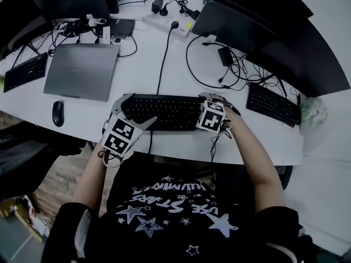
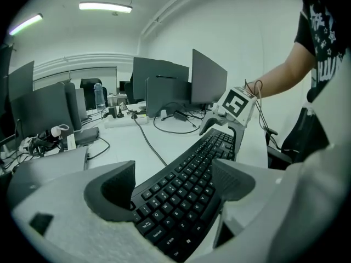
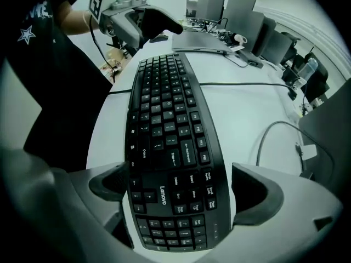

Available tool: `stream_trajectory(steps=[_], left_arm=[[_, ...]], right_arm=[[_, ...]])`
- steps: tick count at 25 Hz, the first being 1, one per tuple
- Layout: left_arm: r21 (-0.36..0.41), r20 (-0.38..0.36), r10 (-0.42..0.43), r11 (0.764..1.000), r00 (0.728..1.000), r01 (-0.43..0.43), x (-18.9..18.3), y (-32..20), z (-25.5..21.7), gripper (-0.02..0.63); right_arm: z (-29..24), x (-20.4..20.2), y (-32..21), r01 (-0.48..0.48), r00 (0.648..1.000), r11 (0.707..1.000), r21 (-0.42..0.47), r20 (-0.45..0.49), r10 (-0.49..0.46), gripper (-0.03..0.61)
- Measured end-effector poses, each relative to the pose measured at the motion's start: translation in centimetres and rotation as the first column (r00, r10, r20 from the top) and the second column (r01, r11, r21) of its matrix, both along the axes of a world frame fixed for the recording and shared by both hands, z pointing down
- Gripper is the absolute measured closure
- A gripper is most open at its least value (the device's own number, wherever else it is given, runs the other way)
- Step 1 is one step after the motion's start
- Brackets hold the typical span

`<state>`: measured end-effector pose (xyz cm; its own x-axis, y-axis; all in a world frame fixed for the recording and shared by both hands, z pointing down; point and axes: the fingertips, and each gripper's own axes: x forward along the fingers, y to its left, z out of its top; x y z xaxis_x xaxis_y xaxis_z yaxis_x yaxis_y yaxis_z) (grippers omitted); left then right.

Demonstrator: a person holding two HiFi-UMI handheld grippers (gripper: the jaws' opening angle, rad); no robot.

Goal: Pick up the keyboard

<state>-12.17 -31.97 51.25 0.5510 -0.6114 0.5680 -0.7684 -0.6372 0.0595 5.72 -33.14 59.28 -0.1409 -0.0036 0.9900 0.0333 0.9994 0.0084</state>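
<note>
Keyboard [image 1: 164, 112] on desk [image 1: 140, 75]; left gripper [image 2: 173, 182], right gripper [image 3: 181, 188] straddle ends, jaws apart

Reads as an open office. Long white desk [image 1: 141, 64] carrying a closed laptop [image 1: 82, 70]; monitor [image 1: 74, 1] right behind the laptop, more monitors [image 1: 233, 26] to its right; spare keyboard [image 1: 24, 71] left of it, mouse [image 1: 57, 113] by its near corner, loaded power strip [image 1: 167, 22] beyond, to its right. Ceiling strip light [image 2: 105, 7] overhead.

Lenovo logo, on black keyboard [image 3: 164, 130]

matt black plastic keyboard [image 1: 164, 111], smooth white table [image 1: 181, 144]
</note>
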Motion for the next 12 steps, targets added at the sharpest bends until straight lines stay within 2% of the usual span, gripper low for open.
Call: stream_trajectory(steps=[4,8,12], left_arm=[[-0.023,0.004,0.006,1.000,1.000,-0.005,-0.4,-0.7,0.6,0.183],[-0.036,0.003,0.003,0.999,1.000,-0.003,-0.9,-1.0,1.0,0.183],[-0.045,0.004,0.005,0.999,1.000,-0.005,-1.3,-1.2,1.4,0.183]], right_arm=[[0.9,-0.2,-0.1,0.028,0.999,0.996,-0.086,-0.026,-0.031,0.023],[4.6,0.6,-1.5,0.077,0.994,0.993,-0.094,-0.068,-0.084,0.014],[4.9,0.4,-1.1,0.087,0.981,0.988,-0.131,-0.163,-0.108,0.009]])
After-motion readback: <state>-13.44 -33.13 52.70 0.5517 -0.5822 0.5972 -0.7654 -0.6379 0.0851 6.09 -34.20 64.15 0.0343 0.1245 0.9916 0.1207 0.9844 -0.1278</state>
